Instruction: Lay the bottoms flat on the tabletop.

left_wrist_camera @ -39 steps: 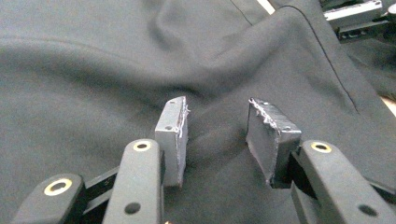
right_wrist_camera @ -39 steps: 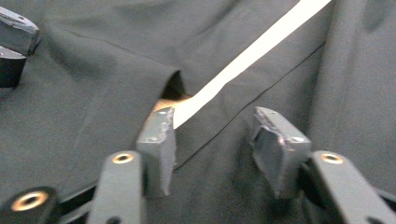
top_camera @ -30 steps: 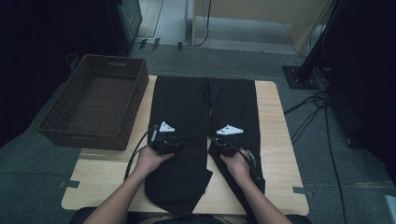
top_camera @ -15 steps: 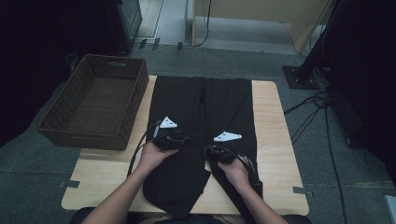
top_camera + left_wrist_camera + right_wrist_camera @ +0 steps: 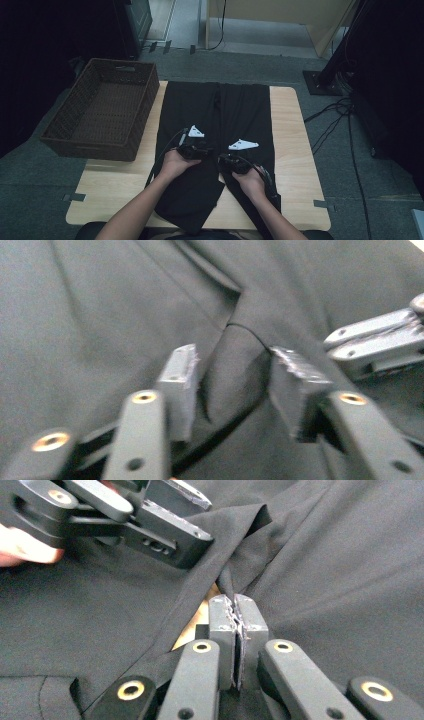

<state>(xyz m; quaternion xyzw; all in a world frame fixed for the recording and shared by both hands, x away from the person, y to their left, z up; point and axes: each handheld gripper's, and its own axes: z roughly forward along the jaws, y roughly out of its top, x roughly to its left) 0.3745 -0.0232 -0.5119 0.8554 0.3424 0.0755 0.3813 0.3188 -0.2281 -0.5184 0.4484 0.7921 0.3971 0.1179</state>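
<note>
Black trousers (image 5: 240, 110) lie flat on the wooden table (image 5: 295, 150), legs pointing away from me. My left gripper (image 5: 206, 150) sits over the middle of the cloth. In the left gripper view its jaws (image 5: 235, 385) have just been closing, with a raised fold of cloth (image 5: 235, 360) between the pads, which stand apart. My right gripper (image 5: 226, 161) is close beside it, shut (image 5: 235, 615) on a pinched edge of the trousers (image 5: 350, 555). The left gripper (image 5: 165, 520) shows just ahead of the right one, and the right gripper (image 5: 375, 340) at the side of the left one.
A dark wicker basket (image 5: 90, 145) stands at the table's left edge. The trousers' lower end hangs over the near edge. Cables (image 5: 330, 120) run across the floor at the right, beside a black stand base (image 5: 322, 82).
My left gripper has moved right toward the right gripper, and the cloth between the two has bunched up. The right hand has stayed nearly in place.
</note>
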